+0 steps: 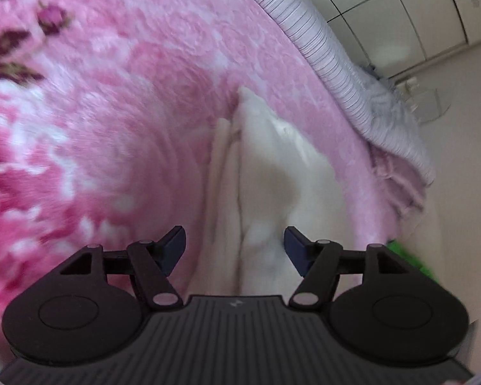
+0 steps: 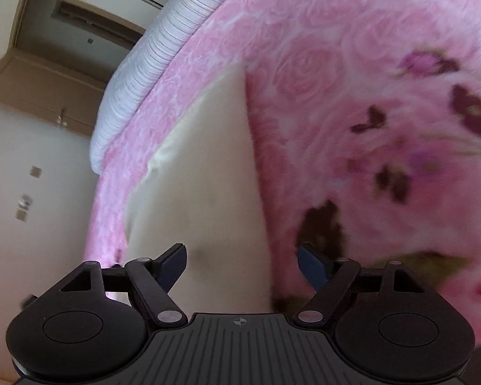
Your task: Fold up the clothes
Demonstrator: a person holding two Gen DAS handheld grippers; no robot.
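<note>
Cream garment lies on the pink blanket near the bed's edge, folded lengthwise with a seam running down its middle; blurred. In the right wrist view the same garment shows a straight edge against the blanket. Left claw wide, nothing between the pads, garment below it. Right claw wide, empty, over the garment's edge. Striped grey bedding beyond the blanket. Door far off.

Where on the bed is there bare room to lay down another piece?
Free: the pink blanket left of the cream garment, out to its dark flowers. Tight: the strip between the garment and the striped bedding at the bed's edge.
</note>
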